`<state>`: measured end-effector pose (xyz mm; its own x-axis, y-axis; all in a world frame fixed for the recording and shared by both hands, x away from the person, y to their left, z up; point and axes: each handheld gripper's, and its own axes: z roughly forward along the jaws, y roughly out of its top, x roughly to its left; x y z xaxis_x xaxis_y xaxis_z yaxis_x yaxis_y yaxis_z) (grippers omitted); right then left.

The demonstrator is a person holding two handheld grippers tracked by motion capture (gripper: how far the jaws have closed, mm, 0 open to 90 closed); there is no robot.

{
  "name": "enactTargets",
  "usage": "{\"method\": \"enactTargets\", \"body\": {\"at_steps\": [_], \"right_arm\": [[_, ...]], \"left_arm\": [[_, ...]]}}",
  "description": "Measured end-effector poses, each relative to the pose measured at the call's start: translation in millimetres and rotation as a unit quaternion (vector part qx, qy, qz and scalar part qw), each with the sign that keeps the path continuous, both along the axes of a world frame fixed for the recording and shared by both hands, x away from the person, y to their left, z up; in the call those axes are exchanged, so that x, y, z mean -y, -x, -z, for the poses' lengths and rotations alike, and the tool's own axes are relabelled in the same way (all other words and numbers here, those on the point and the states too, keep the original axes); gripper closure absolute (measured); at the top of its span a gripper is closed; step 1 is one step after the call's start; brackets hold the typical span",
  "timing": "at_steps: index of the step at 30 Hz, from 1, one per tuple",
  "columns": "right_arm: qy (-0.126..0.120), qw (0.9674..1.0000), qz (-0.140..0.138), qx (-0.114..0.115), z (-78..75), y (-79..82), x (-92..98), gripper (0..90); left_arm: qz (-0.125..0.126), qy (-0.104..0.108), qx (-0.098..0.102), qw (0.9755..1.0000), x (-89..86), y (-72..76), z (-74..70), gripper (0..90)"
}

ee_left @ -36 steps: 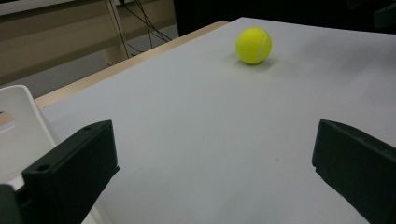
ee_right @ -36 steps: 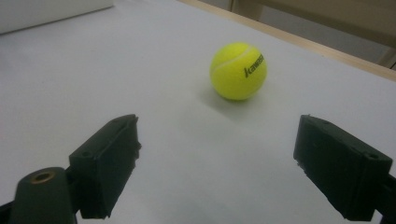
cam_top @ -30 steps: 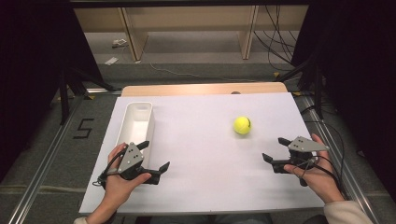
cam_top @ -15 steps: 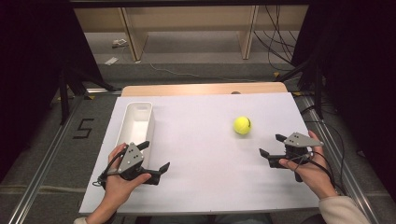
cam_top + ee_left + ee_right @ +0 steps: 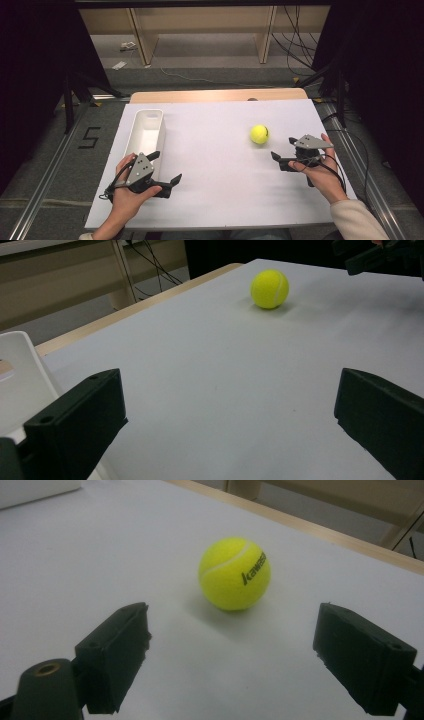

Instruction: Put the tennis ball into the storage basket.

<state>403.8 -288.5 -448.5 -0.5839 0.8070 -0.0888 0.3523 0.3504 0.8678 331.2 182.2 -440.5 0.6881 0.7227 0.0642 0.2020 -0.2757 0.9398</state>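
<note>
**Tennis ball on bare table, right gripper spread just short of it**

The yellow tennis ball [image 5: 259,134] rests on the white table [image 5: 220,165], in the right half and a little beyond the middle, untouched on every side. Seen in the right gripper view, the ball [image 5: 235,573] sits ahead of the two black fingers [image 5: 117,650] and roughly centred on the gap between them, with a strip of bare surface before it; its printed lettering faces right, the last letters curving out of sight.

The right gripper [image 5: 286,152] is near the ball, on its near right side, its fingers released and spread wide, grasping nothing. The right hand [image 5: 320,172] holds it not far from the table's right edge.

Open surface runs from the ball leftward across the middle of the table. The left gripper [image 5: 165,170] is well apart from the ball, near the front left, fingers also released and empty. In the left gripper view the ball [image 5: 269,288] lies far off, and the other gripper is cut off at the upper right corner.

A long white tray [image 5: 161,131] lies along the left side, just beyond the left hand [image 5: 127,197]; its near end is partly hidden by the gripper's grey plate. Beyond the far edge a wooden strip [image 5: 215,95] borders the table.
</note>
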Motion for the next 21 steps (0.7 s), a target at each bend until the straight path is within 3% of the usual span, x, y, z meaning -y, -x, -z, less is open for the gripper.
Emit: {"method": "enactTargets", "body": {"at_steps": [21], "right_arm": [[0.021, 0.9997, -0.004, -0.011, 7.6, -38.4, -32.5, 15.5]], "left_arm": [[0.002, -0.003, 0.003, 1.0, 0.3, 0.9, -1.0, 0.0]]}}
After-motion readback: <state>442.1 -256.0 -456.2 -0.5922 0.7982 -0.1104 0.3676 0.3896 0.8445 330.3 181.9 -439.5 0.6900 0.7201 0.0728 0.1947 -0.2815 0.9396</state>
